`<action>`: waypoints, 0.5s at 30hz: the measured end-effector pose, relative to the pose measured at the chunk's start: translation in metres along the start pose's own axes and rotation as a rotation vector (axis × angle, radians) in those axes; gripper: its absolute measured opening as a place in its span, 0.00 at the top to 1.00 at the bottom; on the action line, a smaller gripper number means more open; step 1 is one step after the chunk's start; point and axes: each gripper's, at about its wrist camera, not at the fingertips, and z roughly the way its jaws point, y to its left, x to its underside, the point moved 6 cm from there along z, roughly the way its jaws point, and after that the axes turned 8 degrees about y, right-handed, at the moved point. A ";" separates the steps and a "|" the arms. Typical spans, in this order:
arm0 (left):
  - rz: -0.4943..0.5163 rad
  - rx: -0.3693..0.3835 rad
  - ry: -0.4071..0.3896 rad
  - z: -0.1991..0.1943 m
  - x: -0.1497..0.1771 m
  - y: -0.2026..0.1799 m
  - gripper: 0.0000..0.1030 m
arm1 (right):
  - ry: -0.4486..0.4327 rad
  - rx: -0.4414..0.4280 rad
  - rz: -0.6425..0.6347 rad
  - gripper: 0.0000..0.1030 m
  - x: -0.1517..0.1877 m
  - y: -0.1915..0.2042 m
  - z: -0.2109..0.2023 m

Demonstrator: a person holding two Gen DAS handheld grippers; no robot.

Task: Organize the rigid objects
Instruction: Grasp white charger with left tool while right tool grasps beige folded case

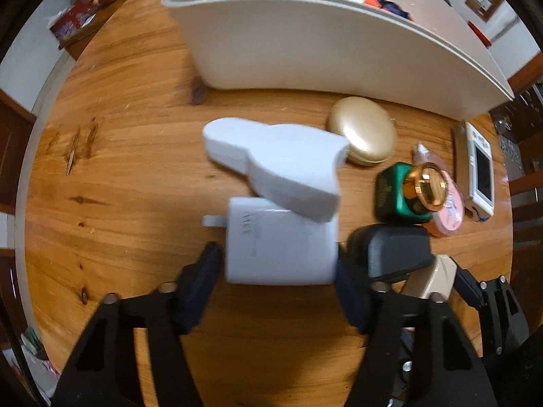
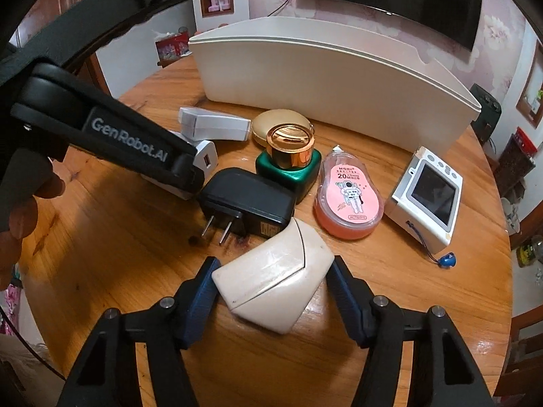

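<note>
A white charger block (image 1: 280, 242) lies between the fingers of my left gripper (image 1: 276, 268), whose jaws stand open around it; it also shows in the right wrist view (image 2: 205, 159). A white box (image 1: 281, 166) leans on it. My right gripper (image 2: 271, 281) is open around a cream clamshell case (image 2: 275, 276) on the table. A black plug adapter (image 2: 247, 205), a green jar with a gold lid (image 2: 290, 156), a pink tape dispenser (image 2: 349, 200), a gold oval case (image 2: 276, 125) and a small white device with a screen (image 2: 426, 196) lie around.
A big white bin (image 2: 336, 96) stands behind the objects on the round wooden table (image 2: 112, 237); it shows in the left wrist view (image 1: 322, 54) with things inside. The left gripper's body (image 2: 112, 135) reaches in from the left.
</note>
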 end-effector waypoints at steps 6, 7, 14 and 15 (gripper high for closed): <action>0.026 0.016 0.003 -0.004 -0.003 -0.005 0.42 | 0.009 -0.012 0.011 0.37 0.000 0.003 -0.003; 0.027 0.021 0.010 -0.005 -0.003 -0.004 0.42 | 0.005 -0.016 0.017 0.37 -0.001 0.004 -0.006; 0.095 0.035 0.007 -0.030 0.013 0.006 0.42 | -0.062 -0.044 0.068 0.37 -0.001 0.001 -0.040; 0.111 0.040 -0.008 -0.039 0.014 0.007 0.42 | -0.076 -0.047 0.078 0.37 -0.003 0.000 -0.047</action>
